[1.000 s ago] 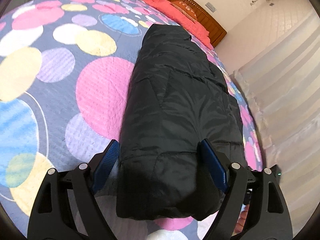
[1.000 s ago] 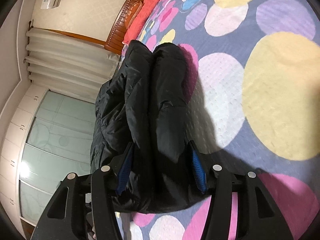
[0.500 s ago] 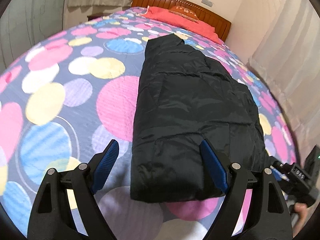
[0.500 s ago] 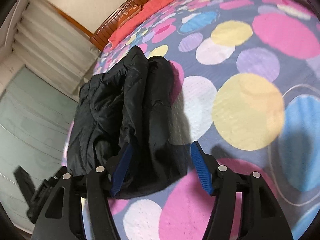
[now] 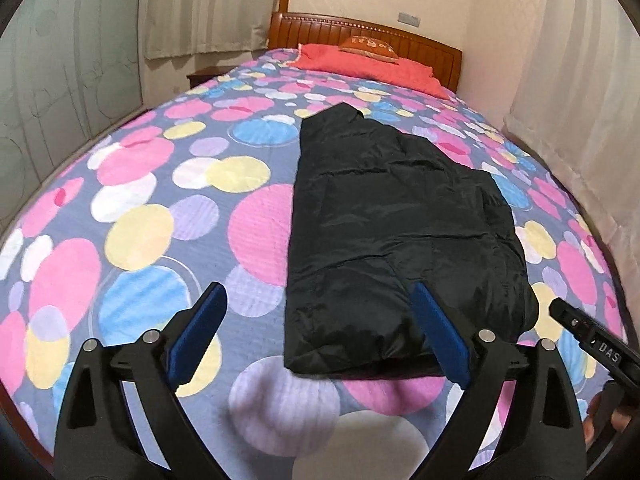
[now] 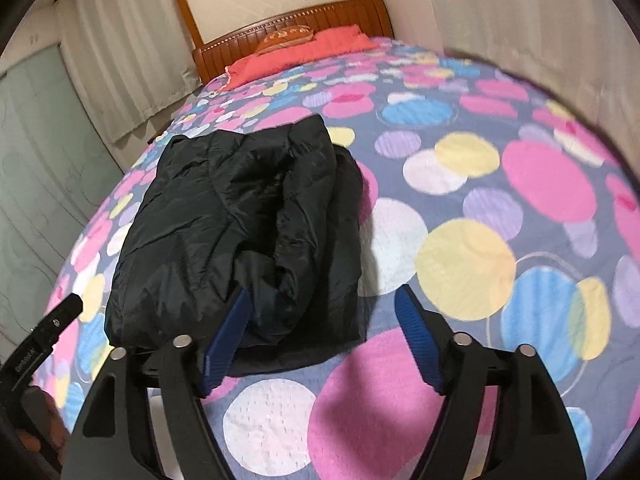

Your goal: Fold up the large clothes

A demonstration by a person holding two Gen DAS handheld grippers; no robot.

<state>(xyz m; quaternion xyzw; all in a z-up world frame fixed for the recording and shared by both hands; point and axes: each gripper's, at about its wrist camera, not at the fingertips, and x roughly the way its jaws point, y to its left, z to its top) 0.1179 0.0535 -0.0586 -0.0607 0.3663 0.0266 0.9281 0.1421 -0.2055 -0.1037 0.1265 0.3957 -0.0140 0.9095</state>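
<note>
A black padded jacket lies folded into a long strip on the spotted bed cover, collar end toward the headboard. My left gripper hovers above and short of its near left corner, jaws opening, with nothing pressed between the blue pads. In the right wrist view the same jacket shows its thick folded layers. My right gripper hangs over its near right corner, jaws also opening, pads clear of the cloth. Each gripper shows in the other's view: the right gripper, the left gripper.
A wooden headboard and a red pillow stand at the far end of the bed. Curtains hang close along the right side, with a glass partition on the left. A hand shows at the lower right.
Both grippers have let go of the jacket's near end, risen, drawn back and rolled level. Their jaws stand wider. The jacket rests on the bed.
</note>
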